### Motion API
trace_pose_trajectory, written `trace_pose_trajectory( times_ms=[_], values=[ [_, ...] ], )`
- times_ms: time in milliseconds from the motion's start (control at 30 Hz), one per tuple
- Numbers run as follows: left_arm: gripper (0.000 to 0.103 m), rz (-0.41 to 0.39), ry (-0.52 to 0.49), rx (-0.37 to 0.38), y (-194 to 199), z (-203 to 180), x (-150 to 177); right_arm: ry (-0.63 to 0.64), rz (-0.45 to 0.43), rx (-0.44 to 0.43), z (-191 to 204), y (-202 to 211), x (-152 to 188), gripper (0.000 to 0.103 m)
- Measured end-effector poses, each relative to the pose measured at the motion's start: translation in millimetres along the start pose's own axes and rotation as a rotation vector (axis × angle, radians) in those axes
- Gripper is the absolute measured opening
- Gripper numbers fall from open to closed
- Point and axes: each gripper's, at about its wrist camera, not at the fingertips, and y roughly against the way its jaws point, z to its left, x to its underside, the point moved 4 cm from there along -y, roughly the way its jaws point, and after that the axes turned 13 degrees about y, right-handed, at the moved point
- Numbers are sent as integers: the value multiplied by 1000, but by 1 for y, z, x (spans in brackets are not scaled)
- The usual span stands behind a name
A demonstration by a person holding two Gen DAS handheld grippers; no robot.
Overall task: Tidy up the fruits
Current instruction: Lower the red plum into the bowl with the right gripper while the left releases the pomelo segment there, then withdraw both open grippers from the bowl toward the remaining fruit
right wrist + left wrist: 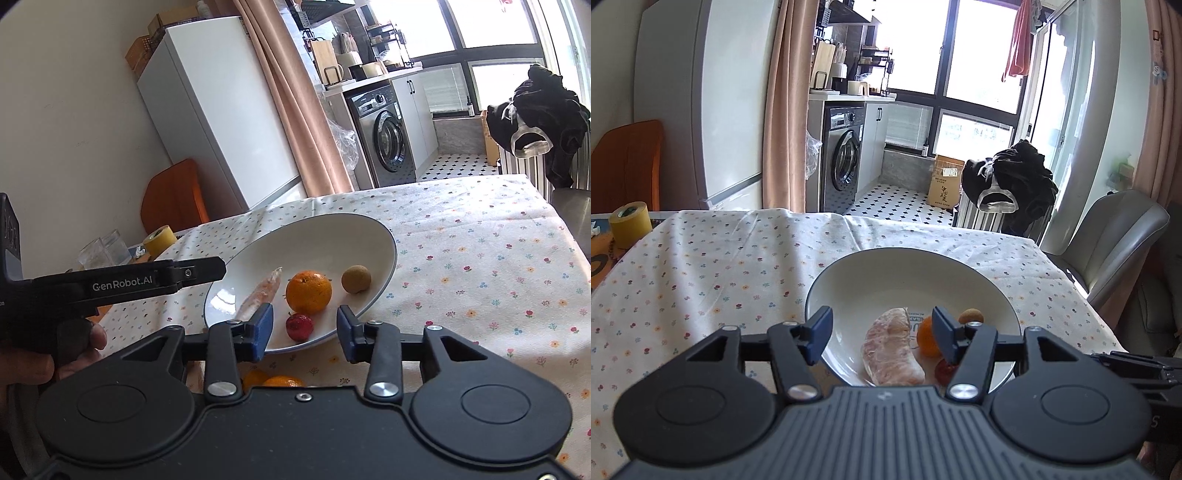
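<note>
Both the left gripper (882, 338) and right gripper (305, 330) hang empty with jaws apart over the white dark-rimmed ceramic plate (332, 236), where the peeled pinkish pomelo segment (892, 347) lies, soft and tearable, best pinched gently mid-body

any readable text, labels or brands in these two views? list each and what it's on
"GenRobot.AI": white print on the side of the left gripper, seen in the right wrist view.
Cardboard box by the window: a white label and dark printed characters, too small to read.
Washing machine: panel markings, too blurred to read.
Print showing behind the fruit in the plate, partly hidden, unreadable.
"S": a lone letter at the right edge of the left wrist view.
</note>
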Motion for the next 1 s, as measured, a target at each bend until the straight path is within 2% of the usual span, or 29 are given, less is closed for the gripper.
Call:
trace_pose_trajectory(
  times_ms=[67,233,333,500,667,900,1000],
  values=[
    [60,6,12,-3,3,5,0,4,3,-3,3,-1,0,40],
    [64,18,36,-5,9,15,1,17,-8,11,10,2,-3,51],
    [71,15,48,-10,15,20,3,17,-11,15,13,4,-4,55],
    [77,19,58,-7,24,27,8,7,-14,45,15,9,-4,74],
    [88,9,111,2,35,37,12,-4,-10,65,19,14,-2,87],
    [89,-26,132,-18,52,55,13,-1,-28,60,30,21,-2,101],
    [91,-34,148,-30,58,64,13,9,-40,64,37,26,-1,103]
  ],
)
